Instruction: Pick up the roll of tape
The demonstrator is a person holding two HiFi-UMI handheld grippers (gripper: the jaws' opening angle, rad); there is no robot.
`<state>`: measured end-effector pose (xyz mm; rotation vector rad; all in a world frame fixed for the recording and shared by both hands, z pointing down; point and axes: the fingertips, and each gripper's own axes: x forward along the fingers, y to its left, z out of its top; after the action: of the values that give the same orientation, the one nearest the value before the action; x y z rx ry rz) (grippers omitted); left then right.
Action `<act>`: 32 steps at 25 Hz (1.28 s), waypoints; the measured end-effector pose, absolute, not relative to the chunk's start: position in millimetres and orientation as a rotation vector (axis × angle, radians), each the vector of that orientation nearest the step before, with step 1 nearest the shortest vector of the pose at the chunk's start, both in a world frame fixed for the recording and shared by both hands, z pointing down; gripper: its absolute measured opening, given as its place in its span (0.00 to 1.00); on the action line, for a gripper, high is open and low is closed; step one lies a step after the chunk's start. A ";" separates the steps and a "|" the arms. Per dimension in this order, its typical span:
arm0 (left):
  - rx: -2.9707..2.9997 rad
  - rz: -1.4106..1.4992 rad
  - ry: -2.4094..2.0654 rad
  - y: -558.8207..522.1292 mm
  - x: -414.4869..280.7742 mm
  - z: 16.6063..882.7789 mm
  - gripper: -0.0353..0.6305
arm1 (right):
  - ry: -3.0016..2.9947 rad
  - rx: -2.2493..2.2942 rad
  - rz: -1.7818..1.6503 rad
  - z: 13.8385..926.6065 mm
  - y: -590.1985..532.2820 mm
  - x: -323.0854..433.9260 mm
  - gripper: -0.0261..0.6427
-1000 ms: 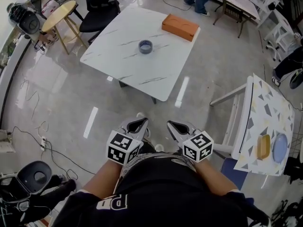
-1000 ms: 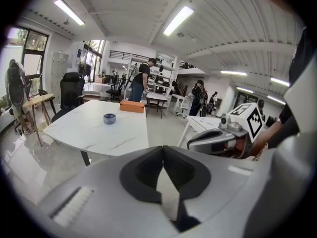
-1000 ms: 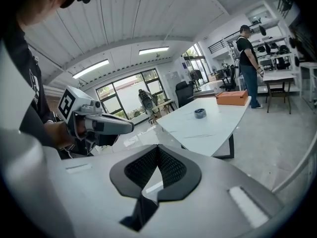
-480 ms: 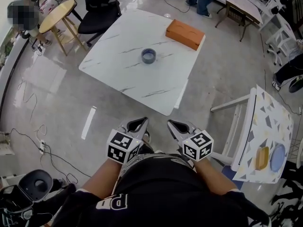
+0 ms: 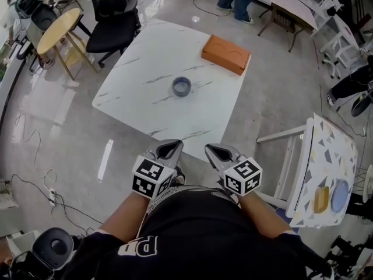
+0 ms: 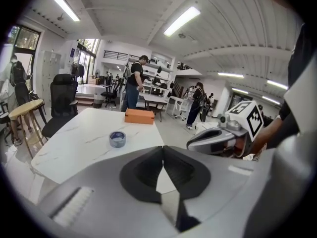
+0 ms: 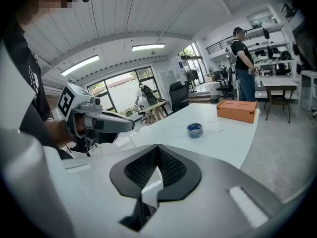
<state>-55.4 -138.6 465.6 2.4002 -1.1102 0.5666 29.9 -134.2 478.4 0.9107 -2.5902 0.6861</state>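
Grey left hand-held gripper [image 5: 172,145] and right hand-held gripper [image 5: 209,150], jaws together, empty.

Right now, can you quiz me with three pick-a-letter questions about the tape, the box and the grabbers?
1. Where is the roll of tape? A on the white table; B on the orange box; C between jaws.
2. How many boxes are on the table? A none; B one; C three.
3. How are the left gripper and right gripper? A wide open; B shut on tape; C shut, empty.
Answers: 1 A, it lies near the table's middle. 2 B, only the orange box is there. 3 C, each gripper's jaw tips meet with nothing between.
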 end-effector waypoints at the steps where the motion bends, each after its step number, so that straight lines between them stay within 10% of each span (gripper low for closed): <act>1: 2.405 0.567 -1.103 -147.3 -59.0 466.2 0.14 | -2.585 0.924 0.683 478.7 -142.7 27.4 0.03; 32: 2.458 0.591 -1.015 -255.5 -89.7 484.0 0.14 | -2.545 1.054 0.688 482.4 -256.6 1.0 0.03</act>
<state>-89.7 -255.5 484.0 2.4579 -1.0148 0.5911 1.0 -256.6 482.4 1.0539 -2.5450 0.6879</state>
